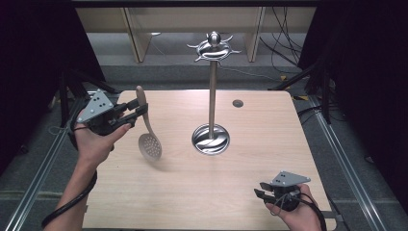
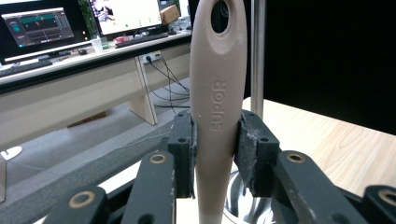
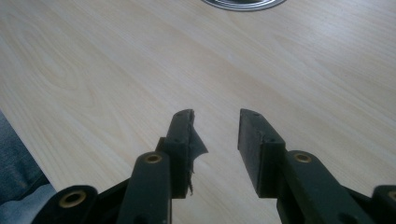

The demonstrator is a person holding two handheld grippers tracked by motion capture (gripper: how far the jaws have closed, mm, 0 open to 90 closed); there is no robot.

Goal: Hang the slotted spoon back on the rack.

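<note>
- Gripping the slotted spoon point(image 1: 146, 131) by its handle, the left gripper point(image 1: 136, 111) holds it bowl-down above the table point(image 1: 250, 159), likely to hang it on the hook stand point(image 1: 211, 91).
- Resting low, the right gripper point(image 1: 262, 190) waits with jaws apart, empty.

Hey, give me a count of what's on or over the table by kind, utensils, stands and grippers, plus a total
Utensils: 1, the beige slotted spoon, held off the table
Stands: 1, the metal utensil stand
Grippers: 2, the left gripper shut on the spoon's handle, the right gripper open
Total: 4
</note>
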